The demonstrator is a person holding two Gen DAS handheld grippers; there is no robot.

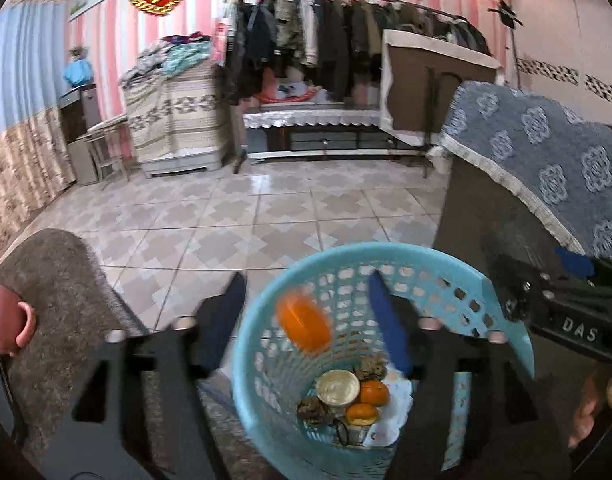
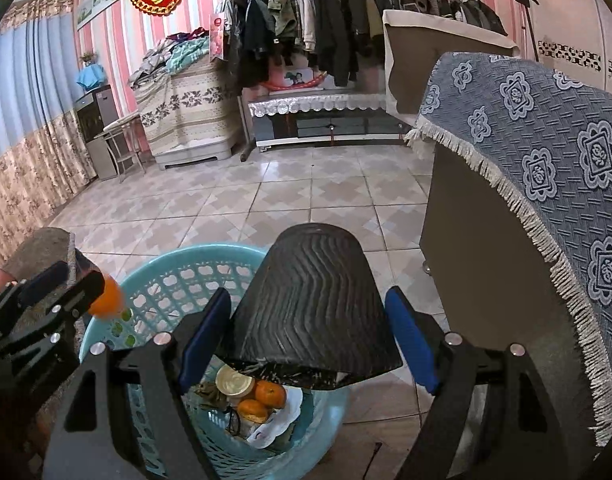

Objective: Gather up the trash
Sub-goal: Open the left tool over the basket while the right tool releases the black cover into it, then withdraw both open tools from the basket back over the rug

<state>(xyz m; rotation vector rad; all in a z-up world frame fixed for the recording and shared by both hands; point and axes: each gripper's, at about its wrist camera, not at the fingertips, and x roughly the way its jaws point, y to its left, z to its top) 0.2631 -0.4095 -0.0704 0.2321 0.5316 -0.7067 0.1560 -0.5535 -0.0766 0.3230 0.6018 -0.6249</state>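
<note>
Two risks stand out. The left gripper is spread, nothing between its pads, and the orange lid tumbles just below them toward the blue basket; it may bounce out. The right gripper clamps the black ribbed cup above the rim, tilted, so it may slip.

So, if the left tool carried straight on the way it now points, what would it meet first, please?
Probably the blurred orange object in mid-air between the left tool's open fingers, then the inner wall of the light blue basket behind it; depth is uncertain.
</note>
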